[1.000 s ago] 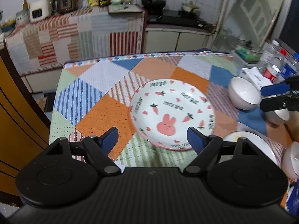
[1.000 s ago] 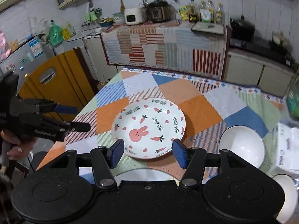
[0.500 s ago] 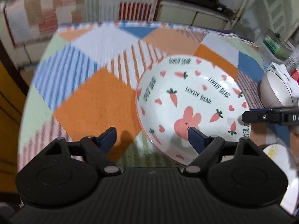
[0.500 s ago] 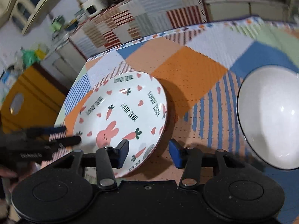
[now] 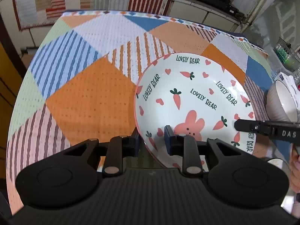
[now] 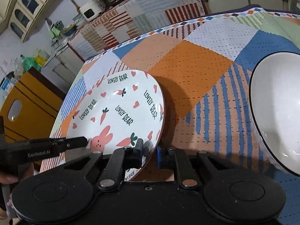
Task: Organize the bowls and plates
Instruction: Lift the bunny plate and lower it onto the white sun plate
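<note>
both grippers have closed in since half a second ago; fingers that stood wide apart now straddle the rim of the rabbit plate (image 5: pixel 193 101). my left gripper (image 5: pixel 152 142) is clamped on the plate's near left edge, one pad under the rim, the other over the glaze beside the pink rabbit. my right gripper (image 6: pixel 149 152) bites the opposite near edge, by the carrot print; rim sits between its blue pads. plate looks tilted, its left side raised off the patchwork tablecloth (image 5: pixel 90 97), though i cannot tell if it is fully clear of the cloth. white bowl (image 6: pixel 277 112) with dark rim line stands on the cloth to my right, apart from the plate. second plate's edge (image 5: pixel 275 162) is barely visible low right in the left view, mostly hidden.
</note>
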A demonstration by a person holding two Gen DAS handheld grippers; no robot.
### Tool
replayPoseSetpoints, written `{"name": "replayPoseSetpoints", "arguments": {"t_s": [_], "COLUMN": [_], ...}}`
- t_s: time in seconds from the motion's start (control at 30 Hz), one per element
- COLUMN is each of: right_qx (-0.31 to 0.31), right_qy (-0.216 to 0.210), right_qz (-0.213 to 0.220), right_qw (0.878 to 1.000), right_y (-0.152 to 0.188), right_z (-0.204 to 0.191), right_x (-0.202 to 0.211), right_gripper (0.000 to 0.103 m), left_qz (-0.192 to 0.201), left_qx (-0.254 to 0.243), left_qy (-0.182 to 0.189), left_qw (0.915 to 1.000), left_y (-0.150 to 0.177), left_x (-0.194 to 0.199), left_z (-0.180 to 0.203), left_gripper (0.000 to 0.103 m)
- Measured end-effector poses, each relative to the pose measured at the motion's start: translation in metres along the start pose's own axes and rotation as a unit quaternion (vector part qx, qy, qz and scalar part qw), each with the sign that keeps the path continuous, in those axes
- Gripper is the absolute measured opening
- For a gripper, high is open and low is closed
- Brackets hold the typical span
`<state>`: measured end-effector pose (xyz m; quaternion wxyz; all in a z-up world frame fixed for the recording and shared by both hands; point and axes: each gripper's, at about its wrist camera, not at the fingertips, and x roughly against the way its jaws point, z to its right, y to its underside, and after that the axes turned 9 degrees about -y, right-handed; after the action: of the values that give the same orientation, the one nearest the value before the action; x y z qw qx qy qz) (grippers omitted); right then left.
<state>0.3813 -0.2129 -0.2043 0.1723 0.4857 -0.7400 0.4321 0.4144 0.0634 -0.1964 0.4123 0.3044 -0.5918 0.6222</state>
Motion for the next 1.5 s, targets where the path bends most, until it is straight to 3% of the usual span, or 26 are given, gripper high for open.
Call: {"name": "replayPoseSetpoints", "arguments": {"t_s": [0.37, 0.63, 0.83, 1.13, 1.5], "right_qx": [0.055, 0.072, 0.091, 0.059, 0.018], "right_qy": [0.002, -0.002, 0.016, 0.035, 0.048], "right_qz": [0.021, 0.046, 0.060, 0.075, 0.046], "right_qw": [0.998, 0.996, 0.994, 0.995, 0.998], "right_y": [0.022, 0.061, 0.096, 0.140, 0.168], "right_z": [-0.038, -0.069, -0.084, -0.074, -0.046], "right_x": [0.066, 0.137, 0.182, 0.212, 0.193], "right_gripper": [0.019, 0.019, 0.020, 0.020, 0.020], "left_qz": [0.028, 0.048, 0.044, 0.042, -0.006], "left_qx": [-0.033, -0.060, -0.071, -0.101, -0.103], "left_qy": [0.020, 0.035, 0.057, 0.065, 0.060], "left_qw": [0.9989, 0.9964, 0.9949, 0.9918, 0.9928], "left_y": [0.027, 0.060, 0.089, 0.125, 0.147], "left_x": [0.078, 0.149, 0.178, 0.183, 0.144], "left_z": [0.016, 0.039, 0.056, 0.083, 0.090], "left_gripper": [0.025, 0.024, 0.025, 0.025, 0.025]}}
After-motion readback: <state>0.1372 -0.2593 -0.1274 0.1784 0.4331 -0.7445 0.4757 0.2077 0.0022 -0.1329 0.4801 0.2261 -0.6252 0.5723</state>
